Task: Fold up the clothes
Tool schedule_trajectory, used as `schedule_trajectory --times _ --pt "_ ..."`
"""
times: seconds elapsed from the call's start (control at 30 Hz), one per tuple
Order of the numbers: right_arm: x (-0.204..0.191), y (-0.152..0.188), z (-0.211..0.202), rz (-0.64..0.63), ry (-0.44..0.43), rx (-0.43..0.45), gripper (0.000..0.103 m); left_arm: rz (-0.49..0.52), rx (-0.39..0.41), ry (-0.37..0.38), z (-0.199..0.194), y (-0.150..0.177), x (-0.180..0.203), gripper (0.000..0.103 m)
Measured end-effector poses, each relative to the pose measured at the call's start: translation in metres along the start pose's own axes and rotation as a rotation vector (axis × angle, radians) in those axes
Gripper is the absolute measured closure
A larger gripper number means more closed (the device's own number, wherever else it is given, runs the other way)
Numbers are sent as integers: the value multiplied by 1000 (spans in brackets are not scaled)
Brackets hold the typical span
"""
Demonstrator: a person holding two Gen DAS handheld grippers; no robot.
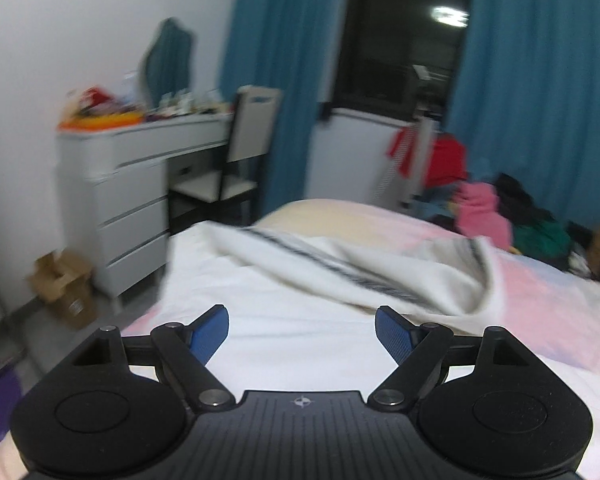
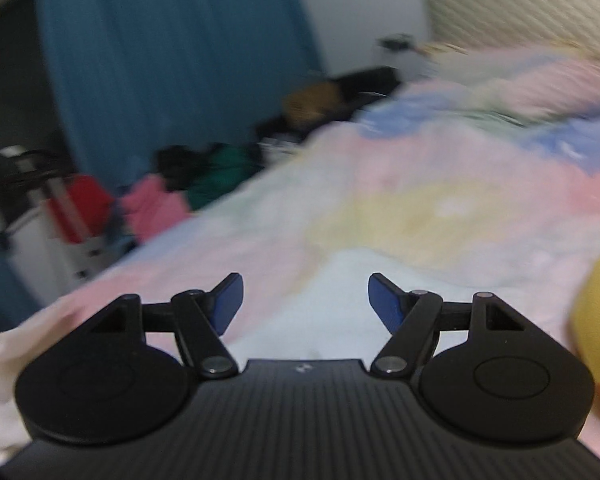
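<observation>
1. Left wrist view: black left gripper (image 1: 302,332) fills the bottom edge, its blue fingers (image 1: 210,334) spread wide with nothing between them. Right below and ahead of them is the white garment (image 1: 300,280), lying on the bed (image 1: 548,304) with a dark-striped part (image 1: 340,268) folded over further out. Fingers hang above the cloth, not touching it.
2. Same view, the room: white dresser (image 1: 112,188) with clutter on top at left, a chair (image 1: 236,152) beside it, teal curtains (image 1: 284,60) around a dark window (image 1: 404,40), and a heap of clothes (image 1: 512,216) off the bed's far side.
3. Right wrist view, pretty blurry: right gripper (image 2: 302,300) is also wide open and empty. White cloth (image 2: 332,304) shows between and just past its fingers (image 2: 230,300), on a pastel pink, yellow and blue bedspread (image 2: 420,184).
4. Only this view gets the padded headboard (image 2: 540,4) and something yellow (image 2: 598,320) at the right edge; the dresser and chair don't show here.
</observation>
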State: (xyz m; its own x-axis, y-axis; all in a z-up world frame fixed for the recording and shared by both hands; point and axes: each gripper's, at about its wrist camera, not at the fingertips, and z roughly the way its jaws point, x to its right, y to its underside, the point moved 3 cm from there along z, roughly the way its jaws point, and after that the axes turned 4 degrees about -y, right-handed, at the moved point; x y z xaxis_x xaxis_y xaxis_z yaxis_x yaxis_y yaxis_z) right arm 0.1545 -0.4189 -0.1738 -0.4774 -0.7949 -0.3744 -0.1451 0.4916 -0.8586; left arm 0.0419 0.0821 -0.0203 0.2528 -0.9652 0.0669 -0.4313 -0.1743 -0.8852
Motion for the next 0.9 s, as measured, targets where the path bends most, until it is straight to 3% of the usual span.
schedule_trajectory --times 0.33,0.53,0.63,0.7,0.77,0.9 --pt "-81 27 -29 -148 -339 -21 31 128 50 166 6 2 106 21" --pt "-109 59 -20 -239 -451 -79 31 163 37 193 27 26 123 21" --pt "-123 74 -3 -234 -493 -133 31 148 26 208 37 34 119 20" --pt "-138 80 19 -209 -524 -182 37 106 27 214 45 37 105 20" --pt "-159 83 46 -174 -551 -238 43 65 30 198 56 40 97 18" --pt "-203 103 113 -65 -588 -368 43 83 15 186 84 49 91 18"
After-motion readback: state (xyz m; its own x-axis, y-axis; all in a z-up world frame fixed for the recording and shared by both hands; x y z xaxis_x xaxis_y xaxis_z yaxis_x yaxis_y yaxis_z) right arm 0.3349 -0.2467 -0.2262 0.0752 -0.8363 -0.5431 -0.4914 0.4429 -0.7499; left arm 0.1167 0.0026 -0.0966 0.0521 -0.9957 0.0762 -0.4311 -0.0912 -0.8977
